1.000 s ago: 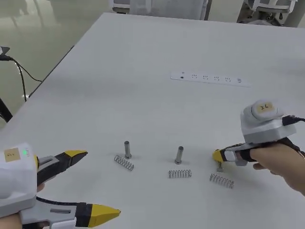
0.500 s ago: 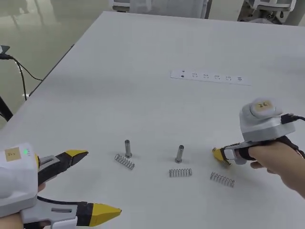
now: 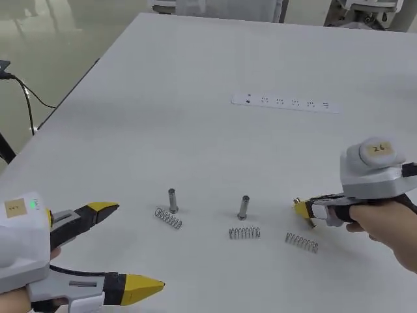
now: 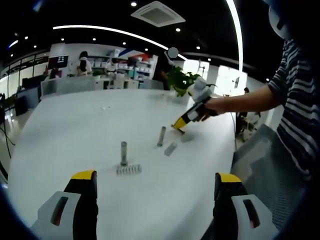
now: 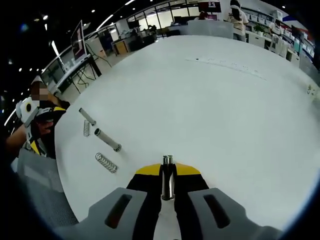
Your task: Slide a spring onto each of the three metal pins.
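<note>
Your third pin is pinched between the jaws of your right gripper, which are pressed onto it so that its end sticks out past the yellow tips. That gripper sits low over the white table at the right end of the row, just beside the right spring, which lies flat on the surface. The other two pins stand upright on the table: the middle pin has the middle spring lying just in front of it, and the left pin has the left spring lying beside its base on your side. No spring is on a pin yet. Your left gripper is close to you at the left, well apart from the pins, with its jaws spread wide. In the left gripper view your striped sleeve reaches out to the right gripper. Farther back on the table lies a white power strip
</note>
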